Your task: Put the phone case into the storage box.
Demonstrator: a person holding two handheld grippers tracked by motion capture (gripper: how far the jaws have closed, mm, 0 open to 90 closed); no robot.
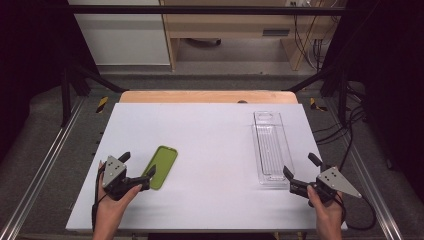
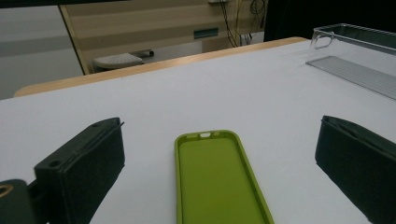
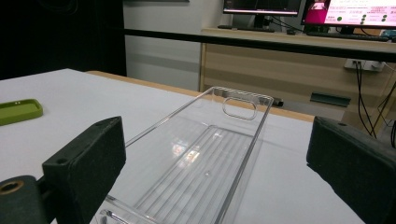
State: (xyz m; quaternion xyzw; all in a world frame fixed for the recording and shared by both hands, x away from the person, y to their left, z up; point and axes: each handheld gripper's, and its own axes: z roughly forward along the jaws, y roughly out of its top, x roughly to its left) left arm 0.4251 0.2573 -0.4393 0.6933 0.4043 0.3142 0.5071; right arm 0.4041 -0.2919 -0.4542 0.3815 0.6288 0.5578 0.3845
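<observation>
The left gripper (image 1: 137,165) has its jaws spread, the green phone case (image 1: 161,166) lying between them untouched, its near end cut off in the left gripper view. The right gripper (image 1: 301,166) likewise gapes around the clear tray's (image 1: 270,147) near end, whose see-through walls are hard to trace.

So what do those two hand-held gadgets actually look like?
Each is a black handheld tool. The left gripper and right gripper both have two chunky black jaws, a grey three-cornered plate with small holes on top and a black cable trailing back. No sleeves show.
</observation>
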